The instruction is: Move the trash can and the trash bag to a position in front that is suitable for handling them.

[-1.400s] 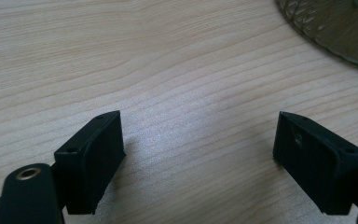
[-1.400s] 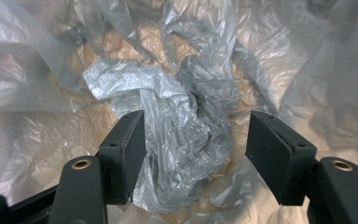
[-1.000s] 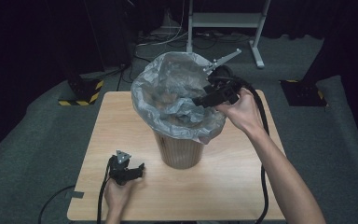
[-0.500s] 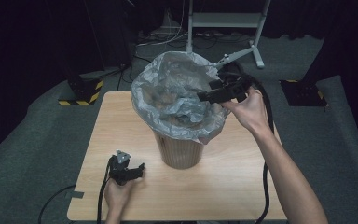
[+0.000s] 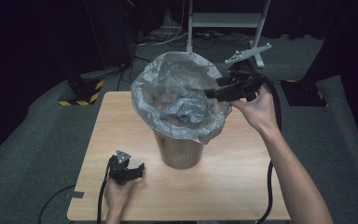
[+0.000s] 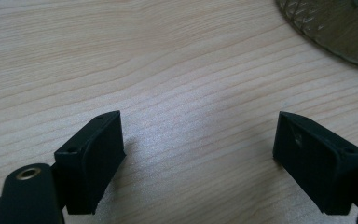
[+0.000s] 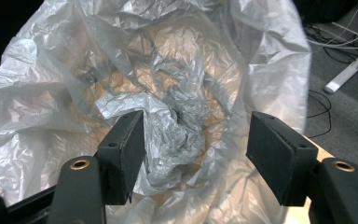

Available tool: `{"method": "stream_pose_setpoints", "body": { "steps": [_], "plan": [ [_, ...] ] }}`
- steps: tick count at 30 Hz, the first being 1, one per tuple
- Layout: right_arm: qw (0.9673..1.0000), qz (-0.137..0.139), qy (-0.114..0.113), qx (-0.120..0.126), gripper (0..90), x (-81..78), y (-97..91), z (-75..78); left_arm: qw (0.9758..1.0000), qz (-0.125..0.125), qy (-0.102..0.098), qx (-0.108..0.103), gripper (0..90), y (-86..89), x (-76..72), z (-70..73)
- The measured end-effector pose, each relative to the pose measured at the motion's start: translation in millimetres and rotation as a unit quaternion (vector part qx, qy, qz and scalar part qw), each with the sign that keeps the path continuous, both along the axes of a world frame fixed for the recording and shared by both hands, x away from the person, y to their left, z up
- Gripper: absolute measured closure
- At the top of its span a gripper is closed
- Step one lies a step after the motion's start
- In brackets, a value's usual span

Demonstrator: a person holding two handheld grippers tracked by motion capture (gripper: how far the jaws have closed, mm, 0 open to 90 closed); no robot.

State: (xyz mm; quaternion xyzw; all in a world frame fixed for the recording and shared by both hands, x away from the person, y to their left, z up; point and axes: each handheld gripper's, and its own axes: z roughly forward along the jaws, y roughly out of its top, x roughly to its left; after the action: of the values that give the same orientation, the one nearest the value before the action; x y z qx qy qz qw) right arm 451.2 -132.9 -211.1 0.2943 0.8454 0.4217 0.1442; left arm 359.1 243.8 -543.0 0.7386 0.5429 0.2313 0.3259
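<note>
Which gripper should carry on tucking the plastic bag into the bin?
Probably the right gripper: it hangs open at the bag's rim over the bin. The left gripper rests open, low on the table, apart from the bin.

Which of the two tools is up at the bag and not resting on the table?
The right tool, raised at the bag's rim; the left tool sits low on the table.

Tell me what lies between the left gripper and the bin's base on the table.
Nothing: in the high view only bare wooden table separates the left gripper from the bin.
</note>
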Motion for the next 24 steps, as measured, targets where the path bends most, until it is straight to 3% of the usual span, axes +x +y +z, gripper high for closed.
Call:
{"method": "stream_pose_setpoints", "body": {
  "steps": [14,24],
  "plan": [
    [0.9991,-0.03,-0.013,0.028,36.7,-6.5,-37.4,2.9,1.0,0.0,0.0,0.001,16.6,-0.1,0.0,0.0],
    [0.9962,-0.07,-0.009,0.051,37.5,-8.0,-73.4,-16.5,1.0,-0.001,0.0,0.001,16.8,-0.1,0.0,0.0]
  ]
}}
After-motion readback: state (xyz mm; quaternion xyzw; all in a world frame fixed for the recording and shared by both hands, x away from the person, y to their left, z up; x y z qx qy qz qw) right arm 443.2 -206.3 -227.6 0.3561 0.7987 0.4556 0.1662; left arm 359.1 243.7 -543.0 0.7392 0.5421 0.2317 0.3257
